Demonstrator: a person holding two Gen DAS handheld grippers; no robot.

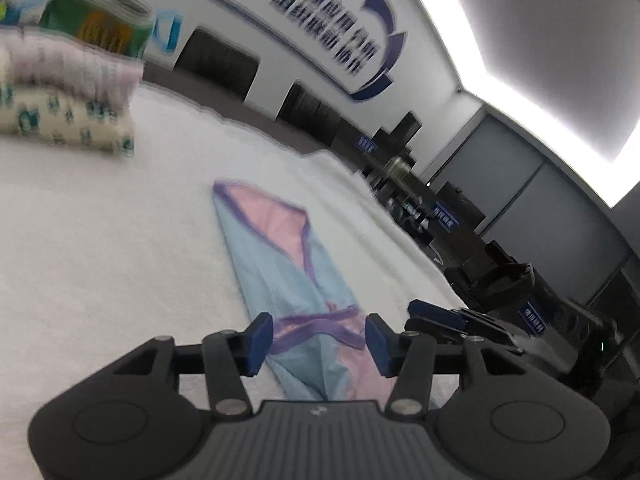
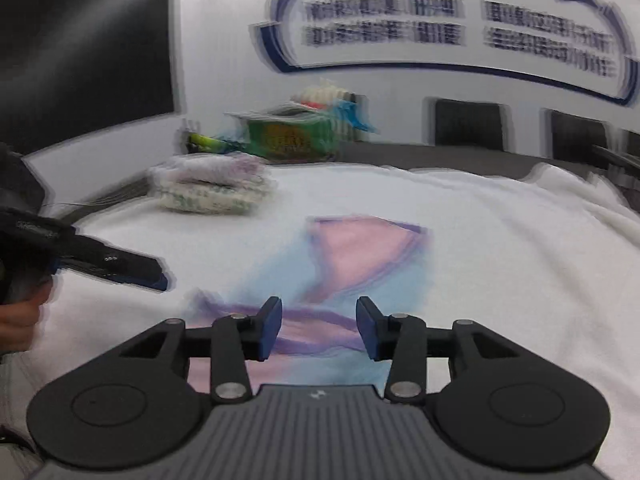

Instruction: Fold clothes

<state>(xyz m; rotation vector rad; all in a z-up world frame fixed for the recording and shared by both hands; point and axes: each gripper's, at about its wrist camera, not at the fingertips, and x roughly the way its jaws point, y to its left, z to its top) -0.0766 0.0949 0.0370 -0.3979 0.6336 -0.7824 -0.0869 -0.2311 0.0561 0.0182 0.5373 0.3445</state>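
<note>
- Sitting at the far left of the desk (image 2: 500, 264), which a white cloth covers, is a clear container (image 2: 296, 132); you can make out a green packet and some pale and blue items in it, but motion blur hides what they are.
- Just in front of that container lies a stack of folded cloths (image 1: 68, 92), a pale pink one on top of a cream one printed in blue-green.
- Your task garment (image 1: 280, 264), light blue and pink with purple trim, lies on the white cover near the middle of the desk, with a pink panel exposed at its far end and the near end bunched up.
- Your left claw (image 1: 318, 344) has its blue fingers (image 1: 258, 342) spread, one on either side of the garment's bunched near end where a purple band crosses; you cannot tell from this view whether they touch the fabric.
- Your right claw (image 2: 318, 328) is spread as well, low over the near edge of the garment, its pads (image 2: 370, 328) on either side of the purple trim and gripping nothing.
- In the right wrist view, your left claw's dark body reaches in from the left, with your hand (image 2: 18, 320) behind it at the frame edge.
</note>
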